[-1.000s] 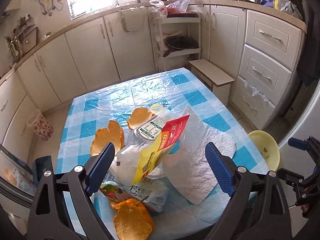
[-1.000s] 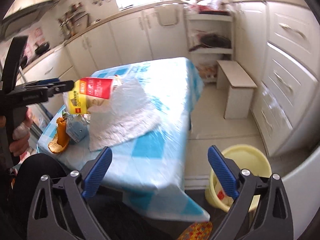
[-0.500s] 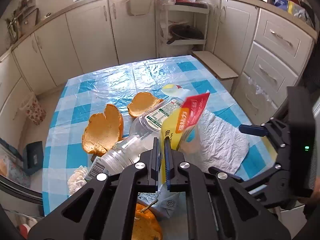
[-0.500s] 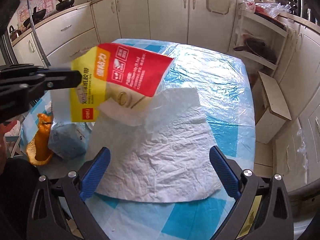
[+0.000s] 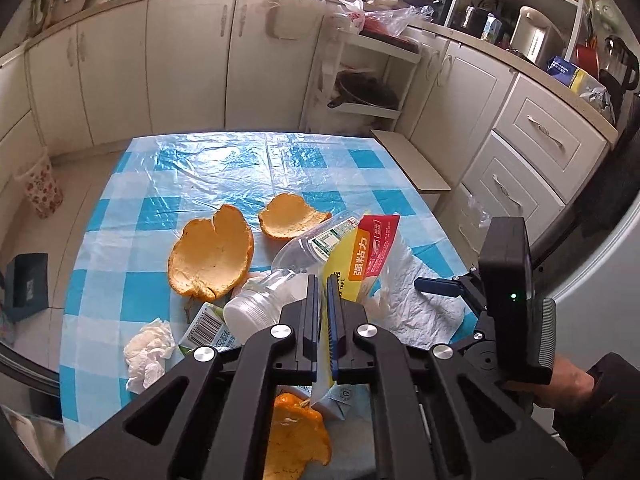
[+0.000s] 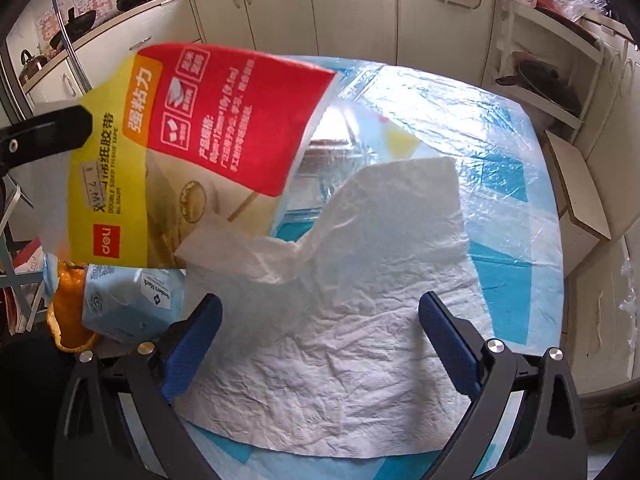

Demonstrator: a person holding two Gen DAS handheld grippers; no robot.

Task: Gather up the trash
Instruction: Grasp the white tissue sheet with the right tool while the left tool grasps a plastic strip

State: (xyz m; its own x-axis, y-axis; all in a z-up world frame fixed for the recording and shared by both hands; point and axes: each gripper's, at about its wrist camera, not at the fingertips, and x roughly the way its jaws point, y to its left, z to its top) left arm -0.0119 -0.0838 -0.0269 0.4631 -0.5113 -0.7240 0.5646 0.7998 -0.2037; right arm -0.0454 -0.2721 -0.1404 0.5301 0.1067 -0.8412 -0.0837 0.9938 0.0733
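Observation:
A yellow and red plastic wrapper (image 5: 362, 258) (image 6: 192, 148) hangs above the blue checked table (image 5: 200, 168), pinched at its edge by my left gripper (image 5: 323, 292), which is shut on it. My right gripper (image 6: 320, 320) stands open just over a large crumpled white paper sheet (image 6: 360, 340) (image 5: 404, 300) that lies on the table; nothing sits between its fingers. A corner of the sheet lifts up under the wrapper. In the left wrist view the right gripper (image 5: 436, 286) shows from the side, held by a hand.
Orange peels (image 5: 212, 256) (image 5: 292, 220) (image 5: 296, 436), a clear plastic bottle (image 5: 280, 280), a small carton (image 5: 208, 326) (image 6: 128, 300) and a white tissue wad (image 5: 148, 348) lie on the table. White cabinets (image 5: 532, 152) and a low stool (image 5: 412, 164) stand beyond.
My left gripper closed on the wrapper's edge and holds it. My right gripper swung in from beside the table to just over the white paper sheet, still open.

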